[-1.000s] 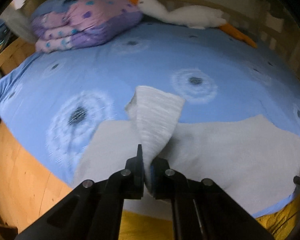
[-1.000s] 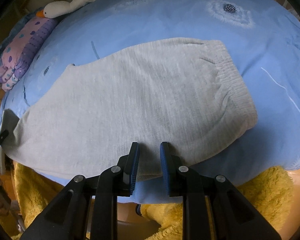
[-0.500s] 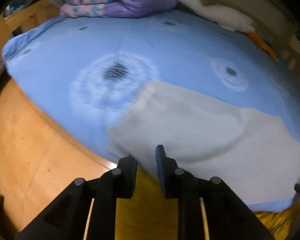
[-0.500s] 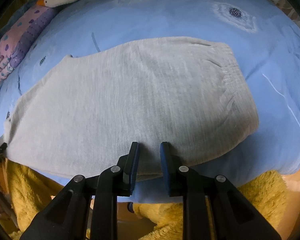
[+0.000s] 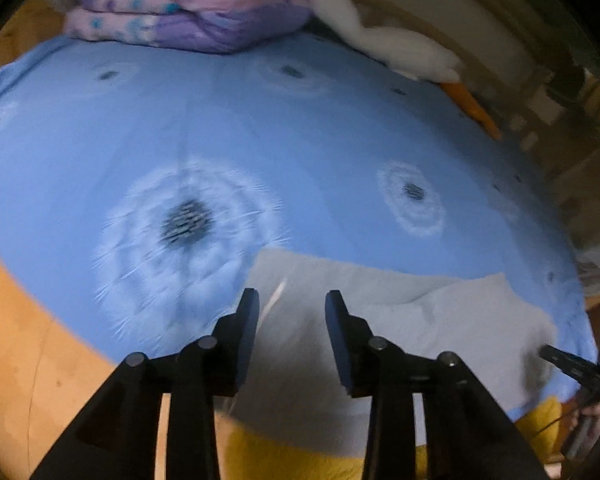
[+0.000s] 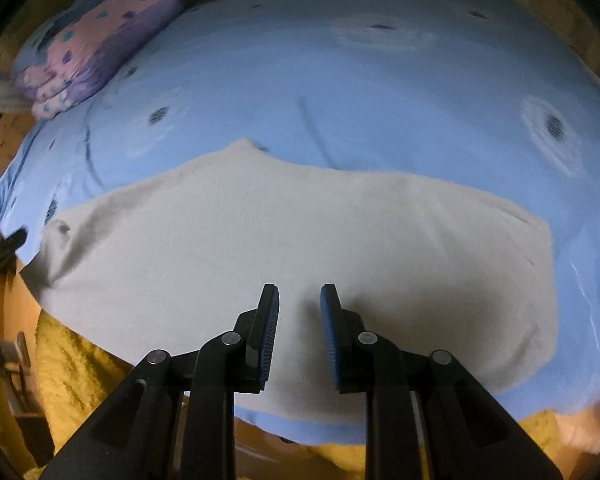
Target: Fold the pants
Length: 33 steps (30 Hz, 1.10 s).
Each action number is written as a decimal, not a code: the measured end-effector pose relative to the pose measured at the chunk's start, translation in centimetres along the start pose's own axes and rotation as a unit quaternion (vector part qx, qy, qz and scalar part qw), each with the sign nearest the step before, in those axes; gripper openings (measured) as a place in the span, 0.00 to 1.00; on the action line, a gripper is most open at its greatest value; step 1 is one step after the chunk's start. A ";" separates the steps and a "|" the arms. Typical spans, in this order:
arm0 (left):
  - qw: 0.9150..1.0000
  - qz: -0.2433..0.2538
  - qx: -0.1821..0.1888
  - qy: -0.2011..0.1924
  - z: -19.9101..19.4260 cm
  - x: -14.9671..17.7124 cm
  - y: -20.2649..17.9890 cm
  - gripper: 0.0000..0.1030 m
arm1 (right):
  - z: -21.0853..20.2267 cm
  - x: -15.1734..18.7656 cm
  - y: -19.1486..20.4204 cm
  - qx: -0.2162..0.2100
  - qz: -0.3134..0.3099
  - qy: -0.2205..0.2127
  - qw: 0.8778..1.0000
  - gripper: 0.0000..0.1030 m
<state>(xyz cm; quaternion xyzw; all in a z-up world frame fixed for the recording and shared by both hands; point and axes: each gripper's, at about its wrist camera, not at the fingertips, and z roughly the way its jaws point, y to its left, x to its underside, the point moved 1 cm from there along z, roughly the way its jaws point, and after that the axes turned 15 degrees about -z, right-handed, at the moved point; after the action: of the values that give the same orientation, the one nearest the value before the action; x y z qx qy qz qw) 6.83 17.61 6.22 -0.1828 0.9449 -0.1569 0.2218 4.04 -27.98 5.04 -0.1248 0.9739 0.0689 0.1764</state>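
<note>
Both wrist views look steeply down from close above, sharing the pants [image 5: 440,320] and bed [image 6: 380,92].

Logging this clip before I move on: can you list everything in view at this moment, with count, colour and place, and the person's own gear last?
pants: one, light grey, flat along the near edge of the bed
bed sheet: one, blue with pale dandelion prints, covering the bed
folded quilt: one, purple and pink with spots, at the far end of the bed
plush goose: one, white with orange beak and feet, beside the quilt
fuzzy blanket: one, yellow, below the bed's near edge
floor: wooden, beside the bed
left gripper: black, jaws just opened, nothing between them, over the pants' end
right gripper: black with blue pads, jaws apart, over the pants
</note>
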 end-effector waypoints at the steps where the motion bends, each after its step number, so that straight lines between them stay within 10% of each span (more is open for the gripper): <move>1: 1.000 0.006 0.007 0.012 0.7 -0.4 -0.2 0.38 | 0.6 -0.4 0.7 -0.005 -0.006 0.003 1.000 0.20; 10: 0.994 0.008 0.013 0.106 5.2 -0.4 0.6 0.39 | 5.0 -0.4 3.4 -0.028 -0.024 0.046 0.998 0.20; 33: 0.995 0.062 -0.009 0.082 7.3 -0.1 -1.2 0.45 | 5.5 -0.1 3.2 -0.025 -0.022 0.042 0.999 0.20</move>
<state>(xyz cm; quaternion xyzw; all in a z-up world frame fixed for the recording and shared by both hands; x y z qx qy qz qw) 10.74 14.99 0.52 -0.1125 0.9707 -0.1491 0.1512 5.02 -23.87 0.23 -0.1536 0.9755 0.0844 0.1334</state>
